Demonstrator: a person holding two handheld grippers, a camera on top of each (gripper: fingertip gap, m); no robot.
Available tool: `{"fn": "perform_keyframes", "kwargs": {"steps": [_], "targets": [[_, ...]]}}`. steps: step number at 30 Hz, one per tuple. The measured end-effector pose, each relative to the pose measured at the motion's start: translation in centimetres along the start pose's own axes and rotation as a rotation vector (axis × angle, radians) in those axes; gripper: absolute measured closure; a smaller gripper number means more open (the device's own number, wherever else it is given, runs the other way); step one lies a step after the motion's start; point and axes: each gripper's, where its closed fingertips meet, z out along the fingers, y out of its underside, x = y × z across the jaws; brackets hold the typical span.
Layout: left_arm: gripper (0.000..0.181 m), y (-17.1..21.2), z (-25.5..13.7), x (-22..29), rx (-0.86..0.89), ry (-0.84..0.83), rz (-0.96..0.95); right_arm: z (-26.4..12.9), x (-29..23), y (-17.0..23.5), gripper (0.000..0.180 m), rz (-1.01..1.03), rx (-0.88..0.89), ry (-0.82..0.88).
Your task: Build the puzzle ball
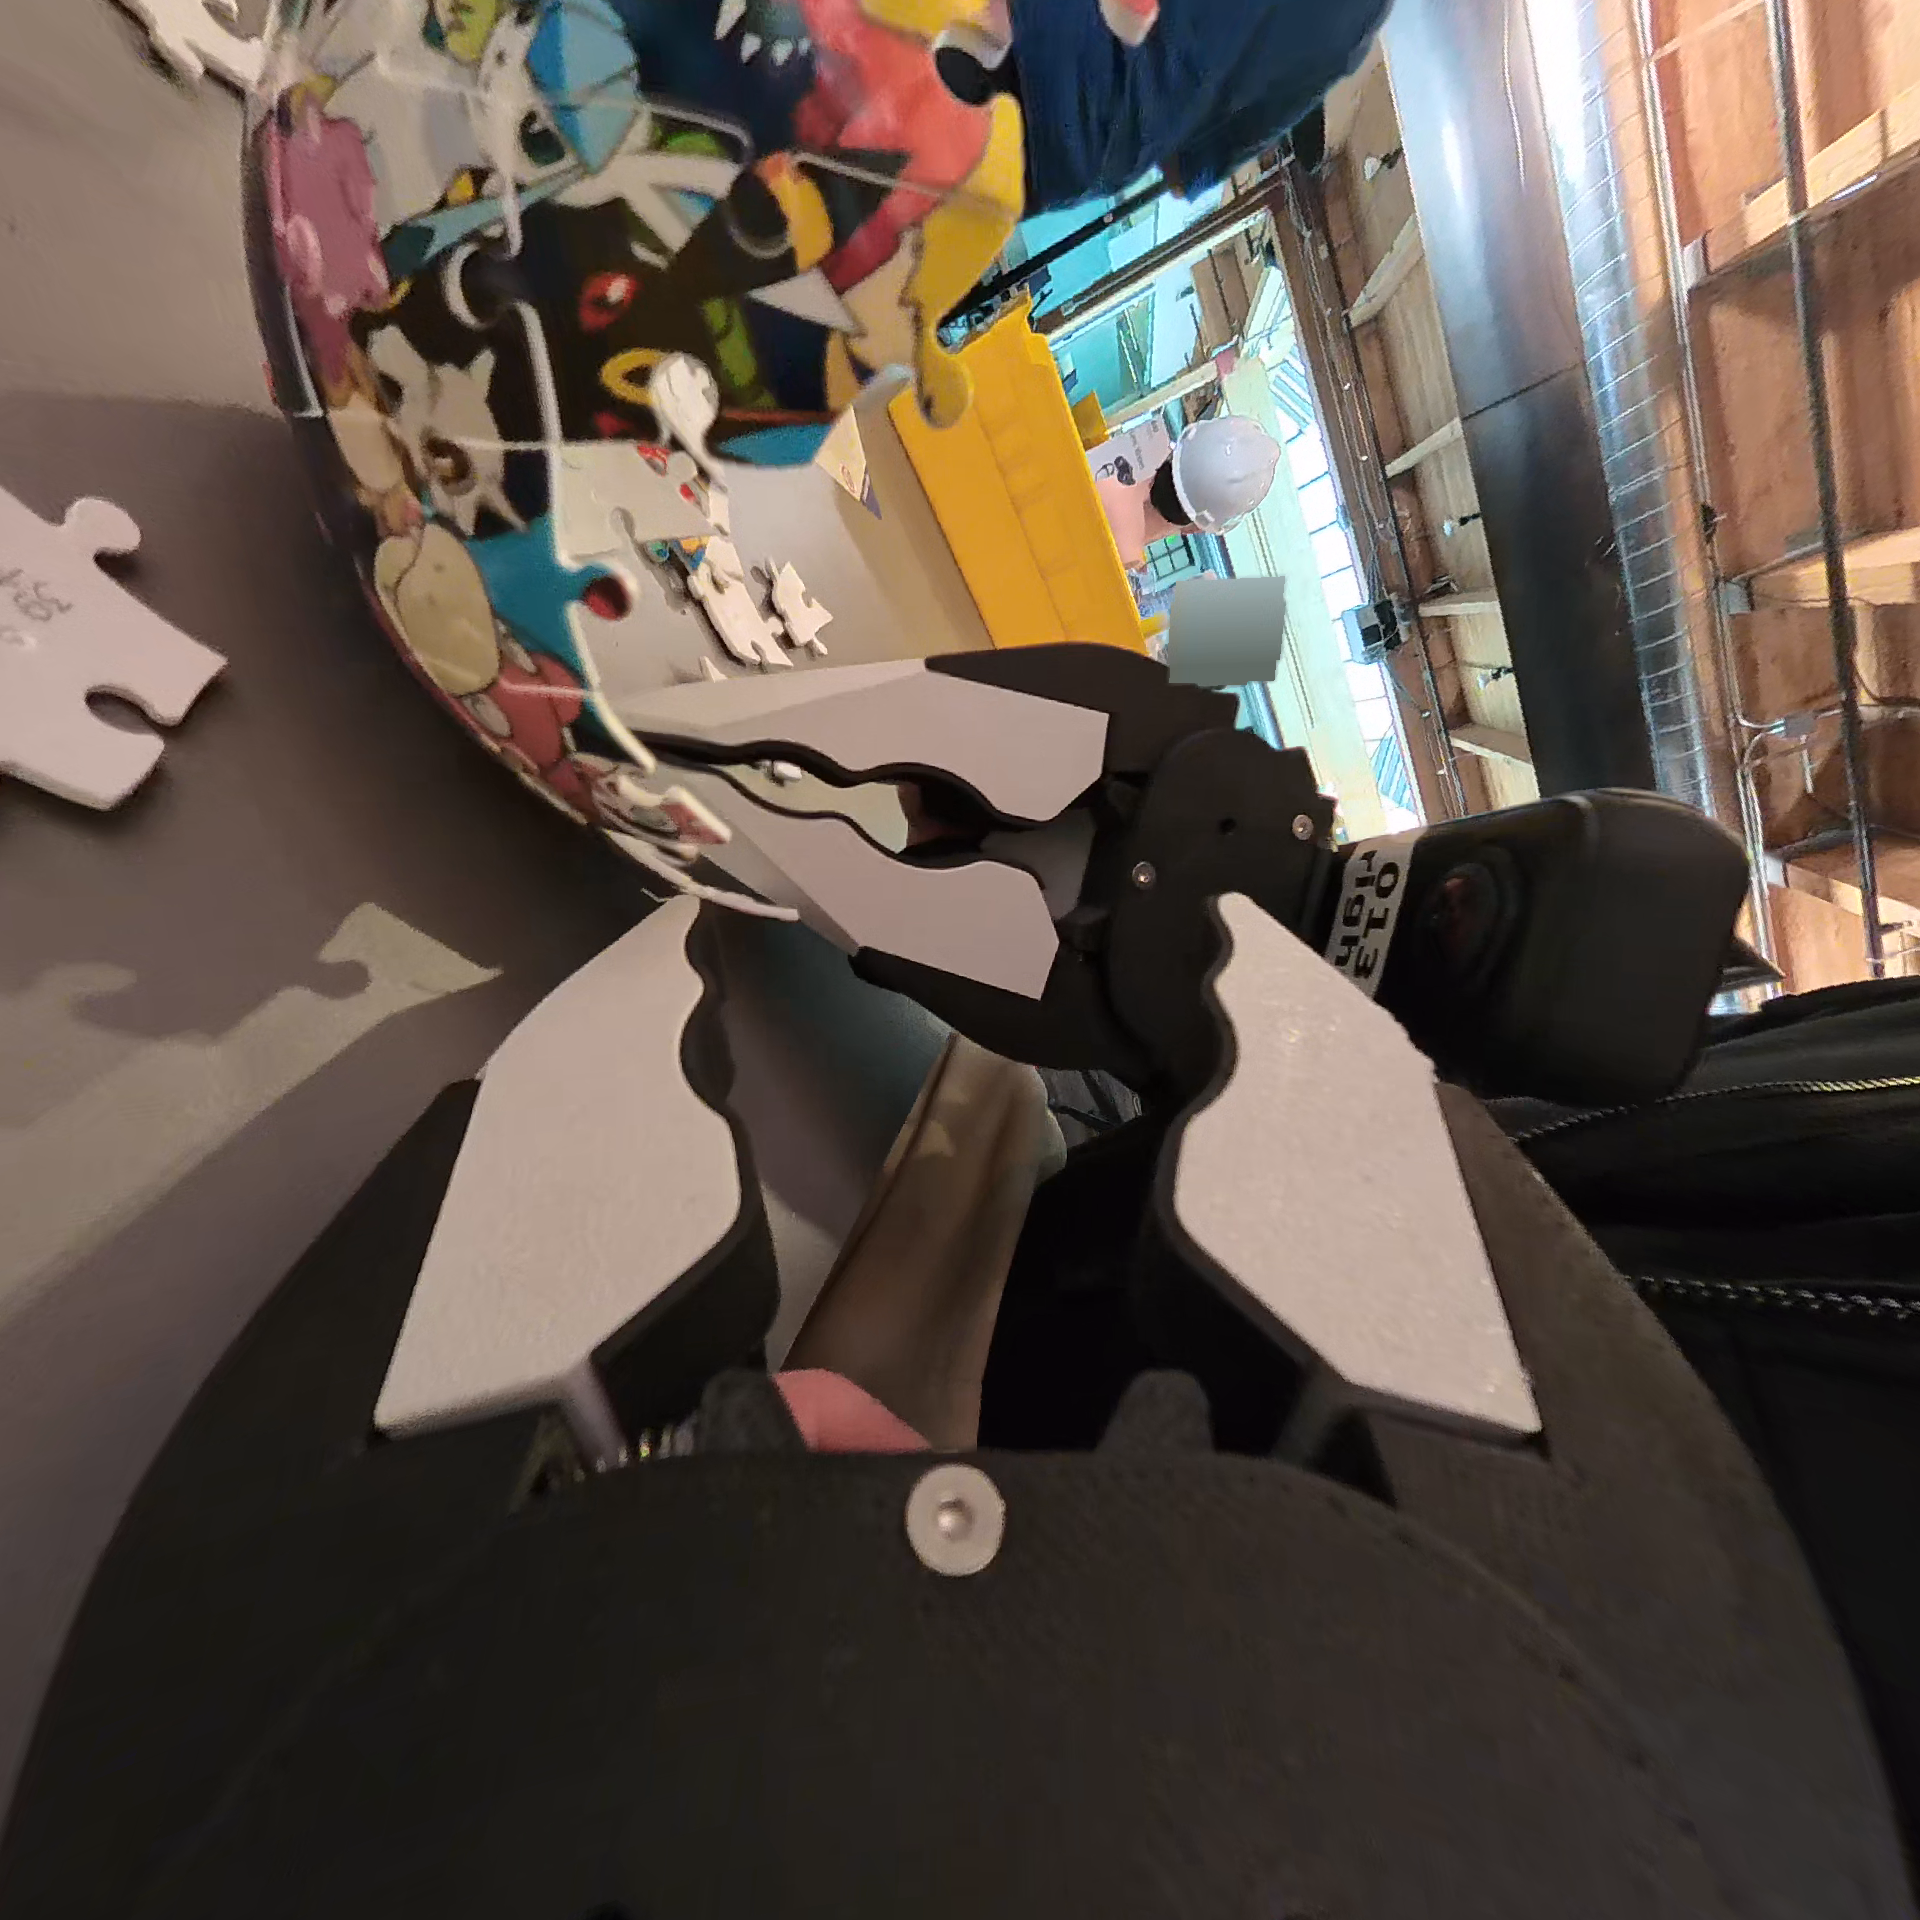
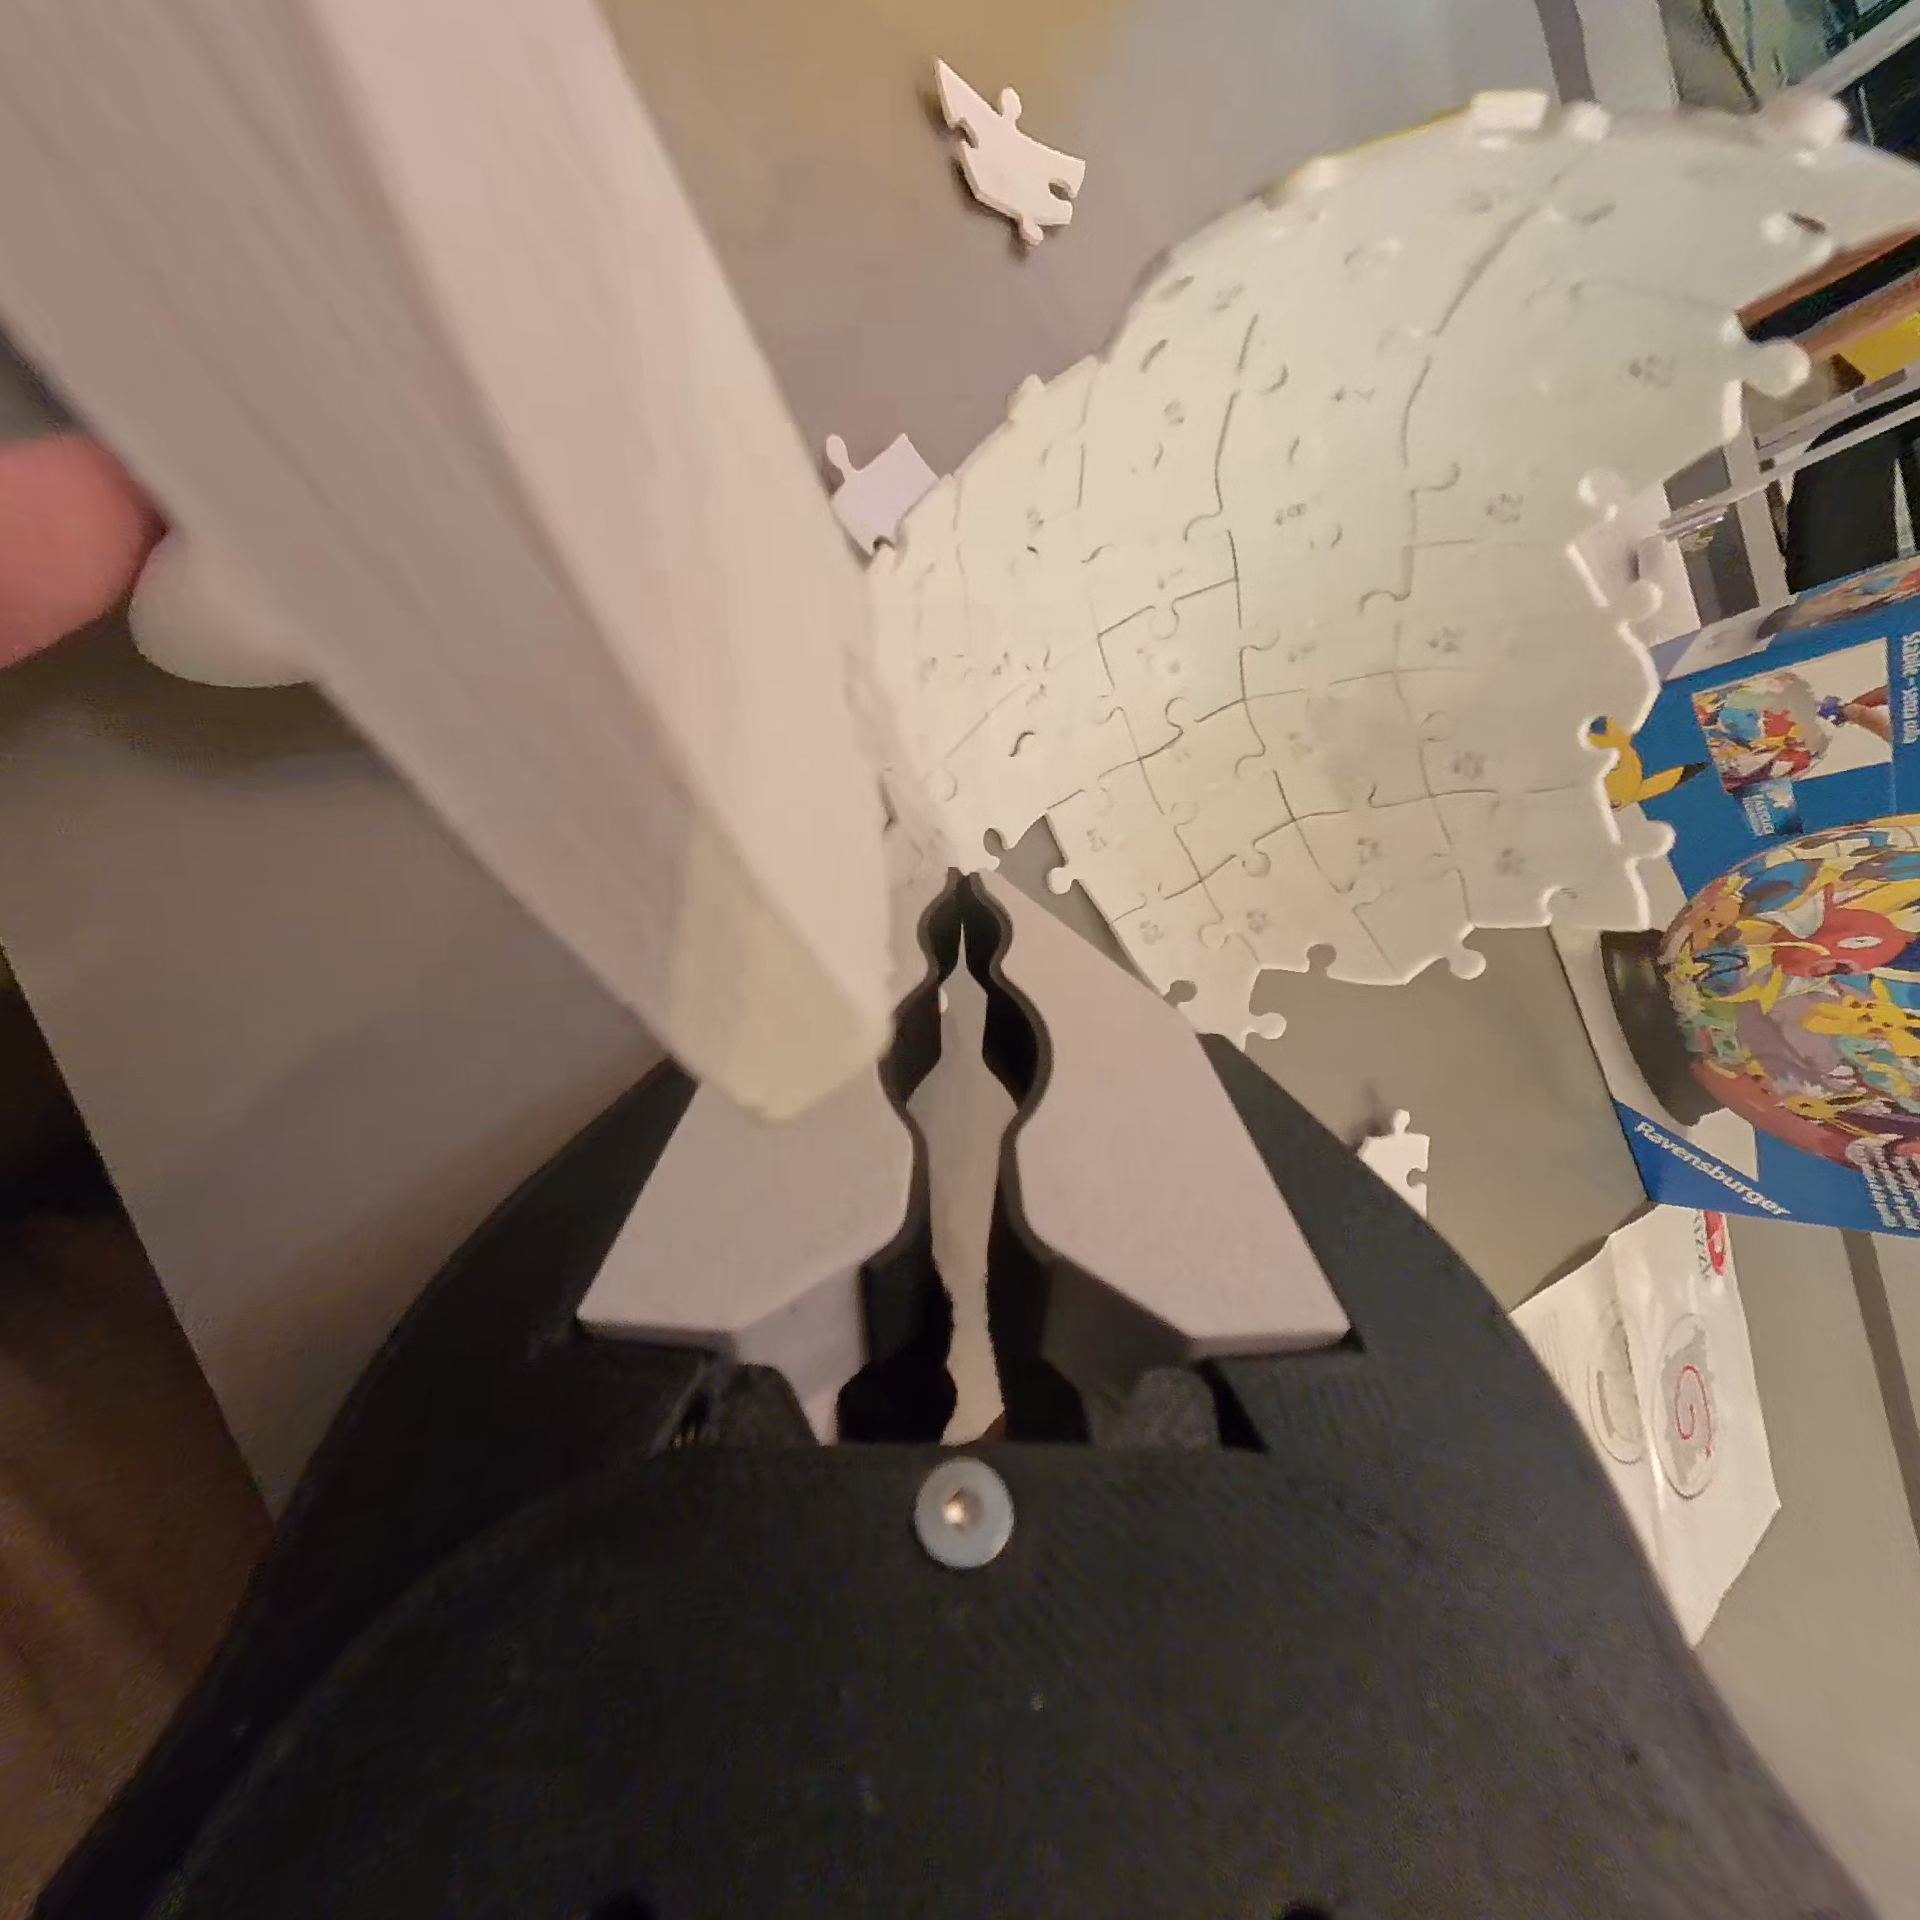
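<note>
The part-built puzzle ball (image 1: 499,343) is a curved shell, colourful outside and white inside (image 2: 1299,582), held above the grey table (image 1: 156,260). My right gripper (image 2: 961,883) is shut on a thin white puzzle piece (image 2: 966,1195) seen edge-on, with its tips at the shell's rim. It also shows in the left wrist view (image 1: 665,758), at the rim. My left gripper (image 1: 956,914) is open and empty, just beneath the right gripper and the shell's edge. One of its white fingers (image 2: 468,468) fills the left of the right wrist view, close to the right tips.
Loose white pieces lie on the table (image 1: 83,644) (image 1: 758,603) (image 2: 1013,156) (image 2: 1392,1153). A blue puzzle box (image 2: 1787,935) and a paper sheet (image 2: 1621,1403) lie on the right. A yellow bin (image 1: 1018,499) stands behind. A person in a white hard hat (image 1: 1226,468) is far off.
</note>
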Motion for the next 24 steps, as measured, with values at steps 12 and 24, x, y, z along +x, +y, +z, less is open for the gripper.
{"fn": "perform_keyframes", "kwargs": {"steps": [12,24], "targets": [[0.095,-0.8,-1.3,0.0,0.188,-0.001,-0.064,0.1,-0.1,0.0,0.18,0.007,0.005,-0.014],[0.102,-0.7,-1.0,-1.7,0.187,-0.212,-0.005,0.1,-0.1,-0.1,0.18,0.028,-0.01,0.003]]}}
